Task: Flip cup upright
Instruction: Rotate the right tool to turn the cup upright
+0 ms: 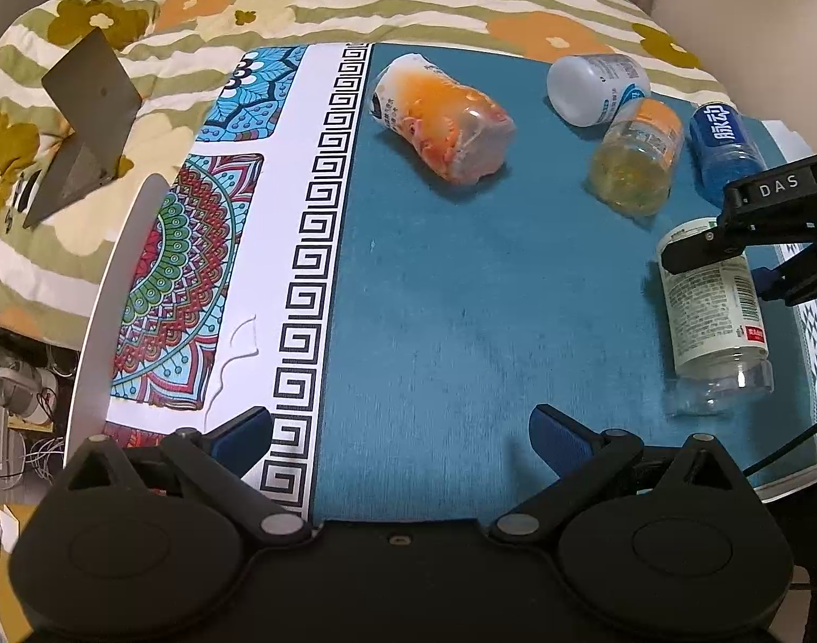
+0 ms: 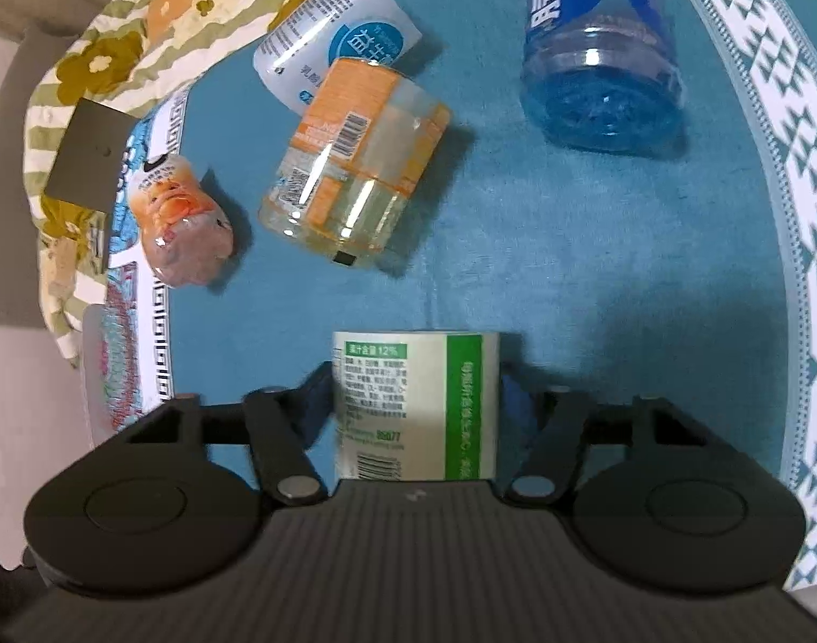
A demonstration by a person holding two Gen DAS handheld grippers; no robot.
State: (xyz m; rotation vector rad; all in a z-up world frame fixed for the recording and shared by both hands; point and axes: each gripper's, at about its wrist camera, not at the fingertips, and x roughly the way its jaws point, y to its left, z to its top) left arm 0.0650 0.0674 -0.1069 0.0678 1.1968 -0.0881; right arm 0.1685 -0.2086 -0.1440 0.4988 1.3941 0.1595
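Note:
Several cut plastic bottle cups lie on their sides on a teal mat [image 1: 435, 294]. A white-and-green labelled cup [image 1: 714, 316] lies at the right; in the right wrist view it [image 2: 414, 407] sits between the fingers of my right gripper [image 2: 416, 391], which is closed on it. The right gripper also shows in the left wrist view [image 1: 730, 262] over the cup's upper end. My left gripper [image 1: 400, 439] is open and empty above the mat's near edge.
An orange cup [image 1: 446, 118], a white-and-blue cup [image 1: 596, 86], a yellow-orange cup [image 1: 636, 158] and a blue cup [image 1: 725, 150] lie toward the back. A patterned cloth [image 1: 194, 268] covers the table's left. A floral quilt [image 1: 355, 0] and an open laptop [image 1: 81, 128] lie beyond.

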